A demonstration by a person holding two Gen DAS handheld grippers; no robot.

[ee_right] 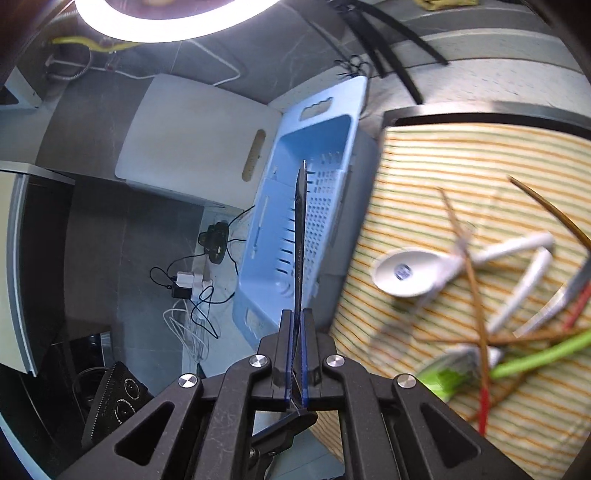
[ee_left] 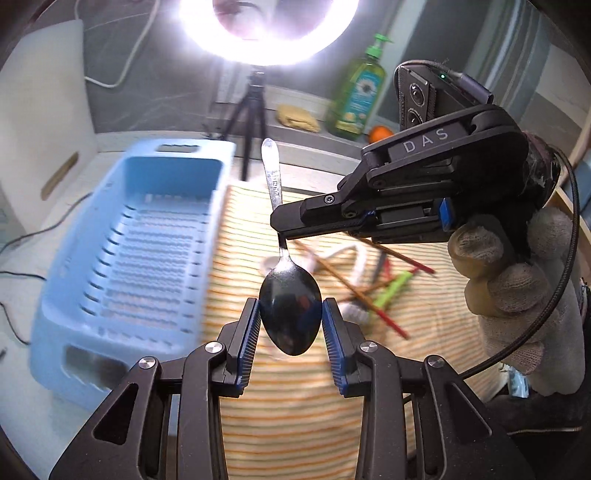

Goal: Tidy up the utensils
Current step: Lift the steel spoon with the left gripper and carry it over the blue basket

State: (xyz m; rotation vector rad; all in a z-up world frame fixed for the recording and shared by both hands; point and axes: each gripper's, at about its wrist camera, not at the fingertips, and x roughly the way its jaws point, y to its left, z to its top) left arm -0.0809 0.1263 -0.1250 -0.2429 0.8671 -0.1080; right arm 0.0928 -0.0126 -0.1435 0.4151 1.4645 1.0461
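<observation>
Left wrist view: the blue basket lies to the left, its long right rim running alongside the left edge of the striped cloth. Its slotted floor is bare. Beyond it a white cutting board leans against the wall, and a tripod under a ring light stands behind the far rim. The cloth in front of the camera is free; farther right on it lies a heap of chopsticks and other utensils. The left gripper has its fingers part-way apart, one on each side of the bowl of a metal spoon, touching its edges. The spoon stands upright in the air above the cloth, handle up. The right gripper comes in from the right, held by a gloved hand, and its closed fingers pinch the spoon's neck.

Right wrist view: the basket stretches away straight ahead, with the cutting board to its left and cables on the desk beside it. To the right the cloth carries a white ceramic spoon, chopsticks and a green-handled utensil, all blurred. The right gripper has its fingers clamped on the metal spoon, seen edge-on as a thin dark blade rising in front of the basket.
</observation>
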